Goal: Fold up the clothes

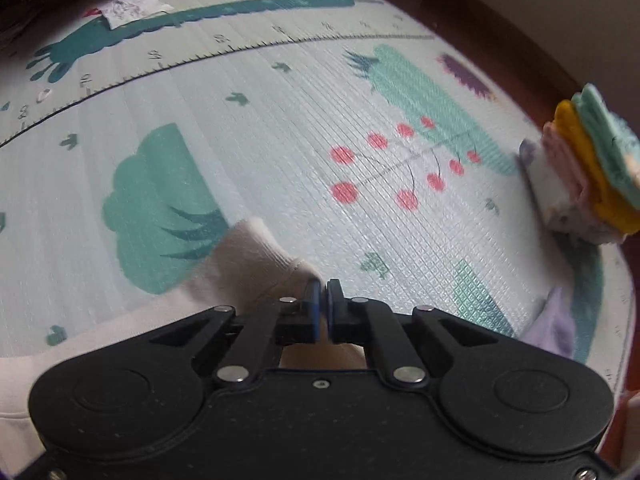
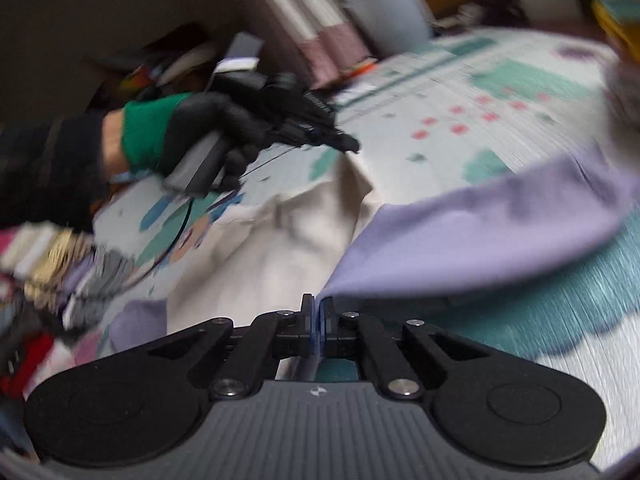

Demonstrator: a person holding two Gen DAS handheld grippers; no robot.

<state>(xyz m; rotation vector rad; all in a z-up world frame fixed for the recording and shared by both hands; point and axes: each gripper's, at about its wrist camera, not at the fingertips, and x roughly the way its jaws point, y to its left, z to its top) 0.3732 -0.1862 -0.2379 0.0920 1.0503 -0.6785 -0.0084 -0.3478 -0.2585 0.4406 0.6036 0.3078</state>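
underfoot lies a pale play mat [image 1: 248,128] printed with green trees, red berries and a ruler line, laid on the floor so the clothes have a flat place to be spread. a stack of folded clothes [image 1: 588,168] in teal, yellow, pink and white sits at its far edge, apparently kept well apart from the working space so finished pieces stay out of the way.

the left gripper [image 1: 323,300] has its fingers pressed together on a corner of the cream garment [image 1: 248,256], which trails back and down to the mat. in the right wrist view the same gripper, held by a black-gloved hand [image 2: 208,128] with a green cuff, pinches that cream corner up off the mat so the cloth hangs in a peak.

the right gripper [image 2: 317,320] also has its fingers closed, here on the near tip of a lilac garment [image 2: 480,232], whose cloth fans out away from the fingers and lifts clear of the mat. whether lilac and cream are one garment or two i cannot tell. holding two corners apart like this looks like a way to pull the cloth taut before laying it flat. a jumbled pile of unfolded clothes [image 2: 60,264] waits at the left, blurred.
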